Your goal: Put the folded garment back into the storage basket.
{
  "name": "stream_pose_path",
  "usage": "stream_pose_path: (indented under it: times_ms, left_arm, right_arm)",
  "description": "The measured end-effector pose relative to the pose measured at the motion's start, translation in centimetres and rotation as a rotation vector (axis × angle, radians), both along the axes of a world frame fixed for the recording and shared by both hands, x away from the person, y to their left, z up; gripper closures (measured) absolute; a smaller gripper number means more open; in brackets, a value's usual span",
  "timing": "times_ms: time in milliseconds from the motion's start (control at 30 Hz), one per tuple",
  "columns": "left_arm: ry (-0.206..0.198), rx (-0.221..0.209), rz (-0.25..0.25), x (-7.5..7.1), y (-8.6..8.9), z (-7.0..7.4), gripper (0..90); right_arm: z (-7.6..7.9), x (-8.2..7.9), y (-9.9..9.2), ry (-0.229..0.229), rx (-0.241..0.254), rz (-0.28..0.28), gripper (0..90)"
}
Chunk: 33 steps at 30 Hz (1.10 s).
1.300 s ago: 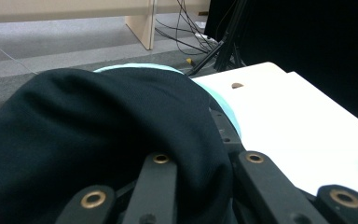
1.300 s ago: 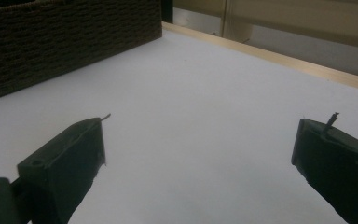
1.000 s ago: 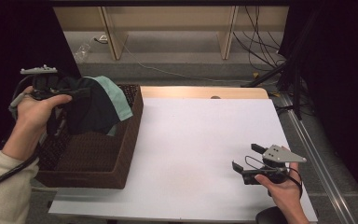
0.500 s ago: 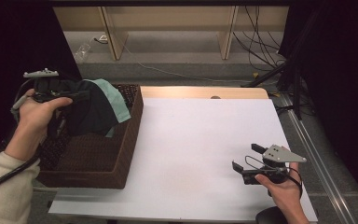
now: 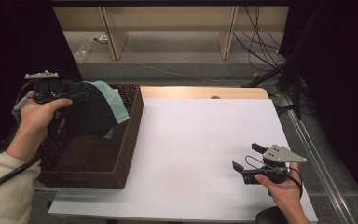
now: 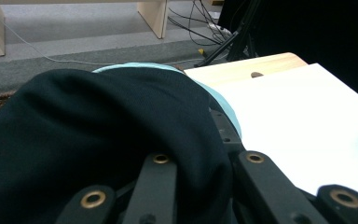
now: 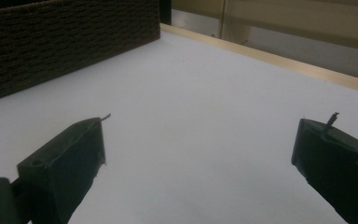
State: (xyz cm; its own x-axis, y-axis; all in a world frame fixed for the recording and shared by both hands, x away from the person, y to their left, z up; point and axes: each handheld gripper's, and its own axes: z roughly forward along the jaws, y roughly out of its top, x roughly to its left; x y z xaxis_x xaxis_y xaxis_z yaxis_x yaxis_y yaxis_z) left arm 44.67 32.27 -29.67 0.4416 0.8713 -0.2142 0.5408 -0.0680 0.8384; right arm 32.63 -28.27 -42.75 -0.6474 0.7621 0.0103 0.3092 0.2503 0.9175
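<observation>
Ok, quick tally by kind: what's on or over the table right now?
Garments, dark with a teal part: 1
Woven baskets: 1
White sheets: 1
Hand-held grippers: 2, left hand-held gripper, right hand-held gripper
Total: 5

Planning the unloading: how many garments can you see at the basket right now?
1: a dark garment with a teal lining, held up over the wicker basket by the left hand-held gripper. More could lie hidden beneath it inside the basket.
</observation>
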Motion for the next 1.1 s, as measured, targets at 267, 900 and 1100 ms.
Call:
stream_pose_path:
  times_ms: [267,900,1100]
  left_arm:
    - [-0.002,0.005,0.007,0.1,0.1,-0.1,81.2]
    - [0.004,0.026,0.027,0.2,0.9,-0.4,81.2]
    - [0.012,0.03,0.025,0.2,1.0,-1.0,81.2]
  right_arm:
    - [0.0,0.0,0.0,-0.001,0.001,-0.003,3.3]
    - [0.0,0.0,0.0,0.001,0.001,-0.004,3.4]
    - [0.0,0.0,0.0,-0.001,0.001,-0.003,3.3]
